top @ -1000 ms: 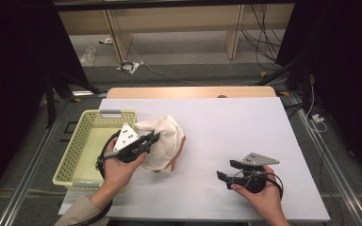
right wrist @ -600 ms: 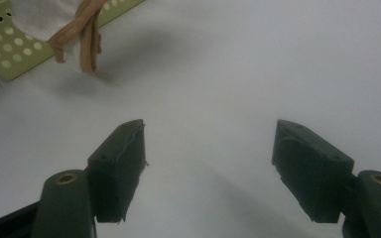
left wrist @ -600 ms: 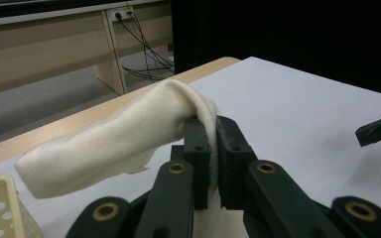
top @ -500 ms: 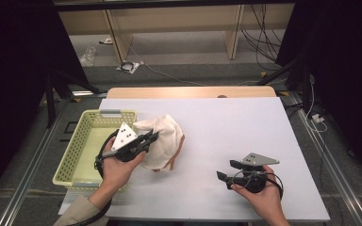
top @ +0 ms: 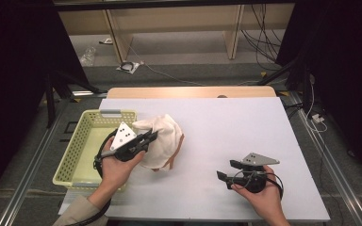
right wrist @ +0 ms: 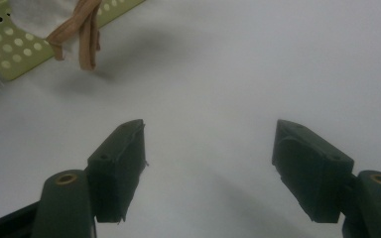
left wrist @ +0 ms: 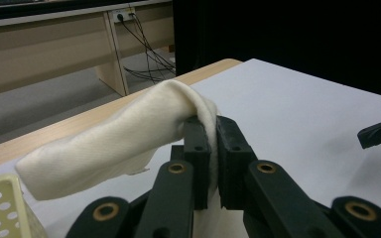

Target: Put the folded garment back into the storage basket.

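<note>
A cream cloth bag (top: 162,141) with brown straps (top: 174,161) hangs over the white table (top: 245,127), just right of the yellow basket (top: 82,146). My left gripper (top: 151,137) is shut on a fold of it; in the left gripper view the cream cloth bag (left wrist: 129,134) is pinched between the jaws of the left gripper (left wrist: 212,129) and droops to the left. My right gripper (top: 225,170) rests low over the table at the front right, open and empty. In the right gripper view the right gripper (right wrist: 208,148) spans bare table, with the brown straps (right wrist: 82,37) dangling far off.
The yellow perforated basket (right wrist: 15,54) stands at the table's left edge. A wooden strip (top: 193,92) borders the table's far edge. Beyond lie a floor with cables (top: 136,66) and wooden furniture legs (top: 233,30). Bare white table lies between the grippers.
The left gripper and the bag have barely shifted, perhaps slightly up. The right gripper has stayed put.
</note>
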A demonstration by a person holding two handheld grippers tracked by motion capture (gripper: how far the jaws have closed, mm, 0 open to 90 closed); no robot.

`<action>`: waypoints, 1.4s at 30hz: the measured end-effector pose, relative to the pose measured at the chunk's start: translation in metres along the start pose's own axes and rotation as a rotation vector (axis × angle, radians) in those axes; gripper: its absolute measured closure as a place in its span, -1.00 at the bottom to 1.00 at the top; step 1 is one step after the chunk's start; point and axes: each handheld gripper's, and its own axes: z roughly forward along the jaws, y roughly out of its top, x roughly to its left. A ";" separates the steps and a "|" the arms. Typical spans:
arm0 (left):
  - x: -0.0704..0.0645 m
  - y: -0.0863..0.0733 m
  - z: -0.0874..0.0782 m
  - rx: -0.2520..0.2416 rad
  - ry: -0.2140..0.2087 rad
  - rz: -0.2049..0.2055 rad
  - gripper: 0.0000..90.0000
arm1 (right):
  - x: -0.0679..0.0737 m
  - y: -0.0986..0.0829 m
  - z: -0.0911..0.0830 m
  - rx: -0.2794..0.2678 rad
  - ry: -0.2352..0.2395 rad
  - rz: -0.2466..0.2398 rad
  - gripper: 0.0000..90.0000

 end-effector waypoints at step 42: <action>0.008 0.004 -0.007 -0.018 0.019 -0.006 0.87 | 0.000 0.000 0.000 -0.004 -0.002 -0.003 -0.35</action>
